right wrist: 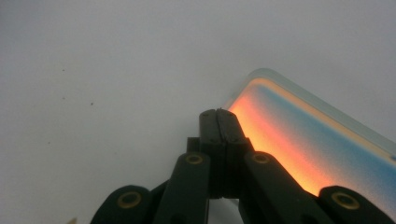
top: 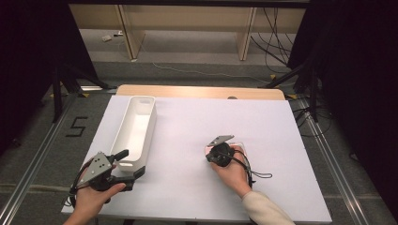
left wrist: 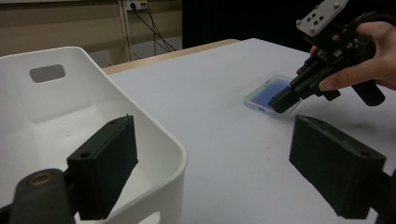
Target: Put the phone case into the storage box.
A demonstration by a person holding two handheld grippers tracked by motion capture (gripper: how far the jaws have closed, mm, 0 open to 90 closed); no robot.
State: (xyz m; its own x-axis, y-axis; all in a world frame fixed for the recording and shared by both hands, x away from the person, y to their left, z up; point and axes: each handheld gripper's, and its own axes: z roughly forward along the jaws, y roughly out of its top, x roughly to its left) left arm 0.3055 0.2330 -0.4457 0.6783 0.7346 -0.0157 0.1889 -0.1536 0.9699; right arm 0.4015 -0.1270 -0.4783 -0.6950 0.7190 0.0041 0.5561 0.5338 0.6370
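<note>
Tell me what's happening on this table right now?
A person works with a claw in each hand. The right claw, jaws shut together, has its tip down at the edge of a flat phone-like slab in a clear case lying on the white table; it is not gripping it. The left claw waits with jaws open at the near end of a long, empty white bin.

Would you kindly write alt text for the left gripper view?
A hand's right gripper, jaws shut, tips onto a flat clear-edged blue case on the white table. The left gripper is open beside a white plastic bin.
</note>
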